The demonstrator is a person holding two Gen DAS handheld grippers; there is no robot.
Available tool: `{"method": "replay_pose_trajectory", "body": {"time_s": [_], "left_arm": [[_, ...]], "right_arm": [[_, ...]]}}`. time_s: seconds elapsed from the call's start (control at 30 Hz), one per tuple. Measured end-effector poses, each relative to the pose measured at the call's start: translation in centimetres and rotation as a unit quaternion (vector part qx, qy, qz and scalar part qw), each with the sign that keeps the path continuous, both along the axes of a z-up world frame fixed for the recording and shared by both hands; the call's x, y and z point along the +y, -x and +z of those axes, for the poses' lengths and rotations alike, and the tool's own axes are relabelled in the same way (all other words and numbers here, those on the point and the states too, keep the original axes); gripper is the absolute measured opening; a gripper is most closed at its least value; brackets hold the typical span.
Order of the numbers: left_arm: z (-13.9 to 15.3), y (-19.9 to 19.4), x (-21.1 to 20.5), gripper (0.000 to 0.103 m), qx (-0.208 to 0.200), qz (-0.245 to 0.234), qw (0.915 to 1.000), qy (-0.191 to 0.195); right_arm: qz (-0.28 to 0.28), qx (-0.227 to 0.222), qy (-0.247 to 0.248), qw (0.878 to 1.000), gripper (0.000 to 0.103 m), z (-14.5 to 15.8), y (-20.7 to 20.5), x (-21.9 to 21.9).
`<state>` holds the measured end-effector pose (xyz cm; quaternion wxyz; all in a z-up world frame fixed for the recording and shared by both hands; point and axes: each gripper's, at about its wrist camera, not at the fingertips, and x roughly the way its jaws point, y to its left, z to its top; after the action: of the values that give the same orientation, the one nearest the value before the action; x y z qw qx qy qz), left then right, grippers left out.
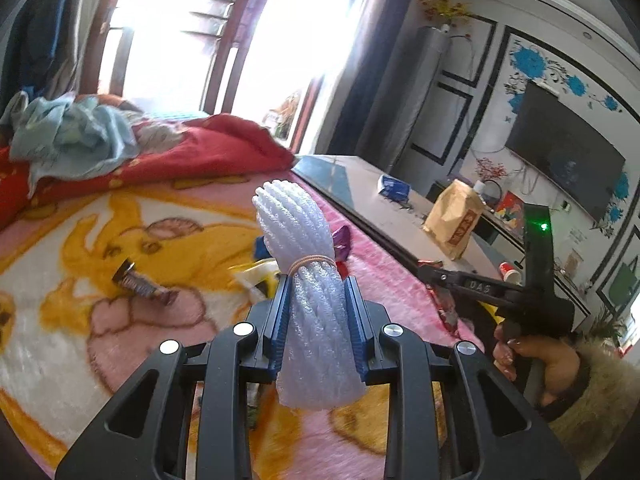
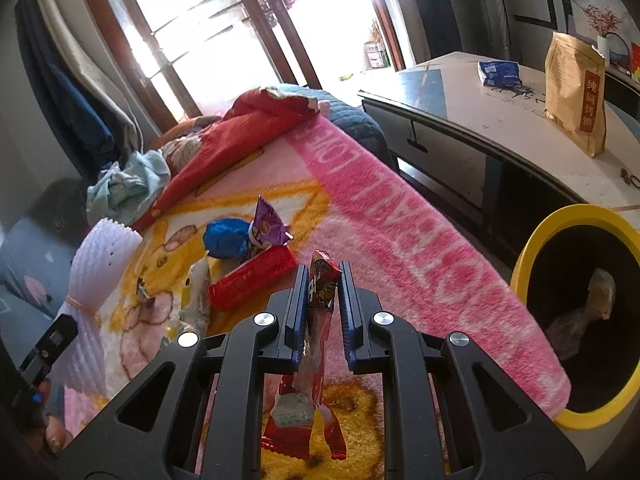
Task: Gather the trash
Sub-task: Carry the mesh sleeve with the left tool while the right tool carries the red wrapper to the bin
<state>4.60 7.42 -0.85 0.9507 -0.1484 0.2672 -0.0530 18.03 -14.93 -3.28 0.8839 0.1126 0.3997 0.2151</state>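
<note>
A pink and yellow cartoon blanket (image 2: 400, 240) covers a bed strewn with trash. The left gripper (image 1: 318, 280) is clamped on a bundle of white foam fruit netting (image 1: 304, 264) tied with a rubber band, lifted above the blanket. The right gripper (image 2: 322, 276) is pinched tight on a red snack wrapper (image 2: 320, 308) that hangs down between its blue pads. On the blanket ahead lie a red packet (image 2: 252, 280), a purple wrapper (image 2: 266, 224) and a blue wrapper (image 2: 226, 240). A yellow-rimmed trash bin (image 2: 532, 240) stands just beside the bed's right edge, already holding some crumpled trash.
</note>
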Motion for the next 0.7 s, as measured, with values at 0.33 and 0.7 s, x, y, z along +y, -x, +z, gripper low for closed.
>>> {"method": "replay_pose_trajectory", "body": {"time_s": [0.33, 0.7], "left_arm": [[0.5, -2.2, -3.8, 0.026, -0.005, -0.047, 0.9989, -0.002], [-0.1, -4.2, -8.9, 0.026, -0.001, -0.102, 0.9948, -0.001]], "right_arm": [[-0.022, -0.016, -0.007, 1.000, 0.010, 1.2, -0.2, -2.6], [-0.064, -0.043, 0.009, 0.997, 0.010, 2.1, -0.3, -6.5]]}}
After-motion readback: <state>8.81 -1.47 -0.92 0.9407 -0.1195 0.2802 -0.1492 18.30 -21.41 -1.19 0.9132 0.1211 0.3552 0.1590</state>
